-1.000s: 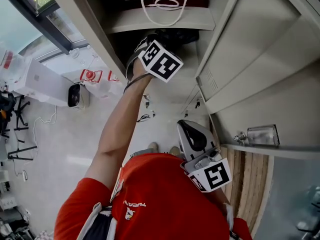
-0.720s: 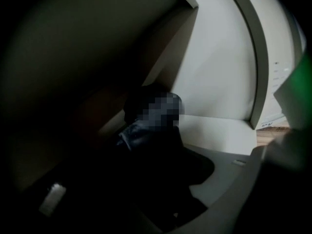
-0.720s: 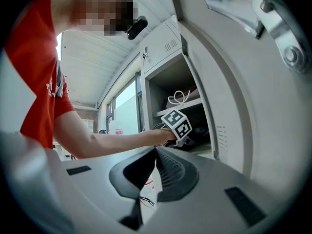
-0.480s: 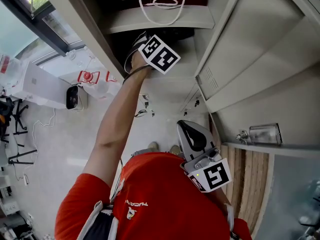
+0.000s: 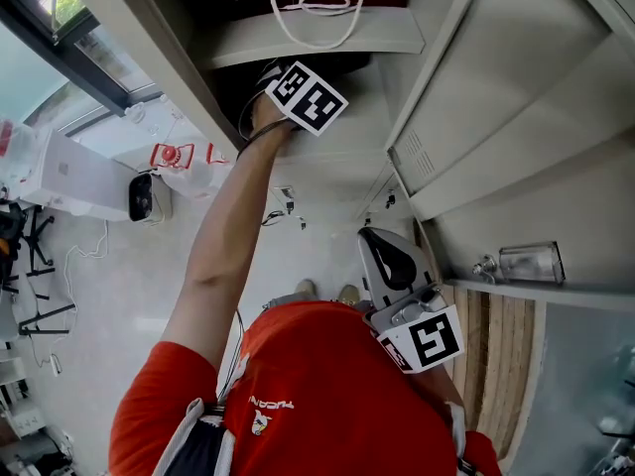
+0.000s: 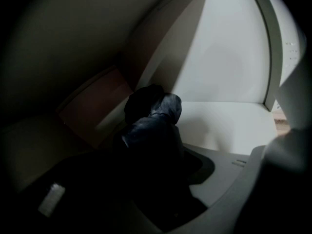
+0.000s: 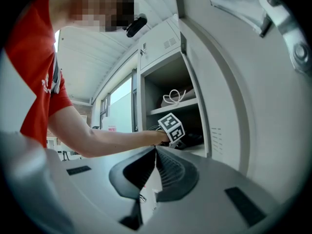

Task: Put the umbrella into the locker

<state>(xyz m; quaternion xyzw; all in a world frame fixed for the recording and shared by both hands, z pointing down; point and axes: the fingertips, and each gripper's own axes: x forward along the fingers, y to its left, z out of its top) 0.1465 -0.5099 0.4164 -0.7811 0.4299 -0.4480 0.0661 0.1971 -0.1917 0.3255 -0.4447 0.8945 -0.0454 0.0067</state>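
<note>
A dark folded umbrella (image 6: 152, 126) sticks out from between the jaws of my left gripper (image 6: 163, 172), which is shut on it. That gripper reaches into the shadowed lower compartment of the open locker (image 5: 298, 62); in the head view only its marker cube (image 5: 308, 97) and the arm show, and the jaws are hidden inside. The umbrella's tip hangs over the compartment's pale floor (image 6: 224, 126). My right gripper (image 5: 390, 258) is held back near the person's chest, shut and empty, and looks toward the locker (image 7: 170, 106).
The locker door (image 5: 496, 107) stands open at the right, with a latch (image 5: 516, 264) lower down. On the shelf above lies a bag with white cord handles (image 5: 317, 3). White boxes and bags (image 5: 179, 157) and cables (image 5: 283, 216) lie on the floor at left.
My left gripper has gone deeper into the lower compartment with the umbrella, moving up in the head view. The right gripper has hardly moved.
</note>
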